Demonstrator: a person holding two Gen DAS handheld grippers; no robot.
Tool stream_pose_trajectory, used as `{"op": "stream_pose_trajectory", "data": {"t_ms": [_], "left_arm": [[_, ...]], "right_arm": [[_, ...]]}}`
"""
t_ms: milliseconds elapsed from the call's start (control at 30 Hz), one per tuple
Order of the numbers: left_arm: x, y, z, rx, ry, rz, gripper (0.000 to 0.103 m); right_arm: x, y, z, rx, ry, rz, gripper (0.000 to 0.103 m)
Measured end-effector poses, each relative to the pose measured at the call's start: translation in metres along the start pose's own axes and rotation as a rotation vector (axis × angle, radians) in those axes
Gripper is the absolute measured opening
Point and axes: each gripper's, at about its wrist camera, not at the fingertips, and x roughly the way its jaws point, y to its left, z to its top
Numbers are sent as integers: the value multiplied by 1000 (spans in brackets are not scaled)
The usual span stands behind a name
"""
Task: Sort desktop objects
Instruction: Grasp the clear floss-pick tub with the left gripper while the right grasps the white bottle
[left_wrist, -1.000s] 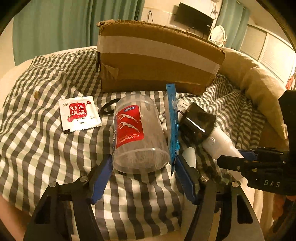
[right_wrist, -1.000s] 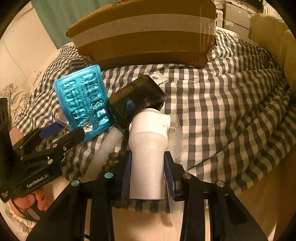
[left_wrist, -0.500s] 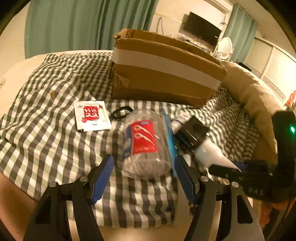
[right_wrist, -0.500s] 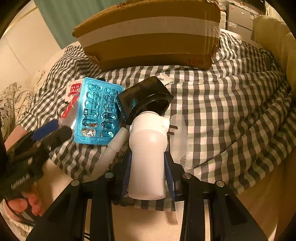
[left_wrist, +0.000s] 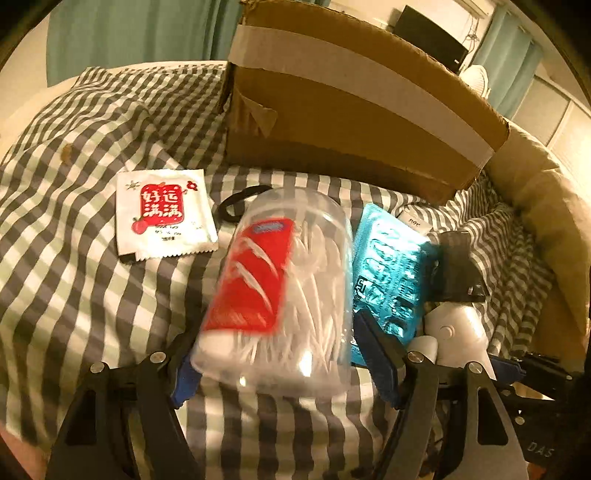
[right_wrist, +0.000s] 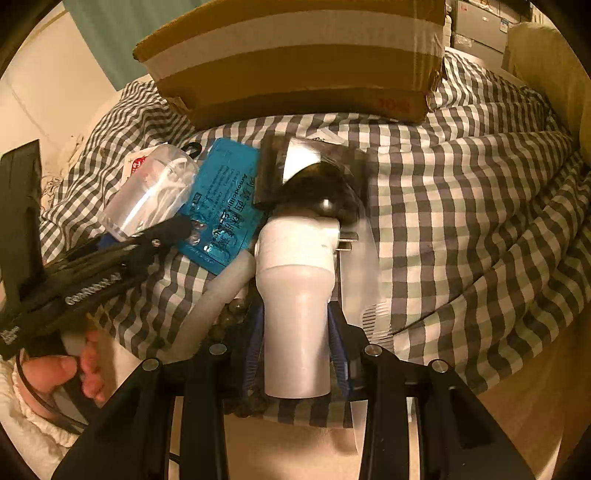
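Note:
A clear jar of white floss picks (left_wrist: 280, 295) with a red label lies on the checked cloth, between the blue pads of my left gripper (left_wrist: 277, 332). Those jaws are opening, and I see no pad pressing on the jar. A blue blister pack (left_wrist: 391, 273) leans against the jar's right side. My right gripper (right_wrist: 295, 314) is shut on the white handle of a device (right_wrist: 295, 332) with a black head (right_wrist: 314, 184). The device lies just right of the blister pack (right_wrist: 221, 206).
A taped cardboard box (left_wrist: 351, 122) stands behind the objects. A white and red packet (left_wrist: 162, 212) and a black hair tie (left_wrist: 236, 203) lie left of the jar. A white tube (right_wrist: 221, 295), dark beads (right_wrist: 229, 317) and a clear wrapper (right_wrist: 362, 266) flank the device. A beige cushion (left_wrist: 546, 206) is at right.
My left gripper has pushed forward around the jar, which now looks larger and sits deeper between the fingers. The blister pack now shows its face. My right gripper keeps its grip on the white handle.

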Motion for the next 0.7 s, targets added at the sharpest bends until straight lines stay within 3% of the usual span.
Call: {"op": "stream_pose_trajectory", "data": {"t_ms": [67,267,700], "left_arm": [[-1,0,0,8,-18,-1,63],[-11,4,-3,7,-29,-6,63],[-59,-1,-19,47,-79,17,62]], "right_arm": [[4,1,2,3,3,6,33],[10,7,6,-18,8,-15,32],[-32,20,-2,-81,-80,-21,32]]}}
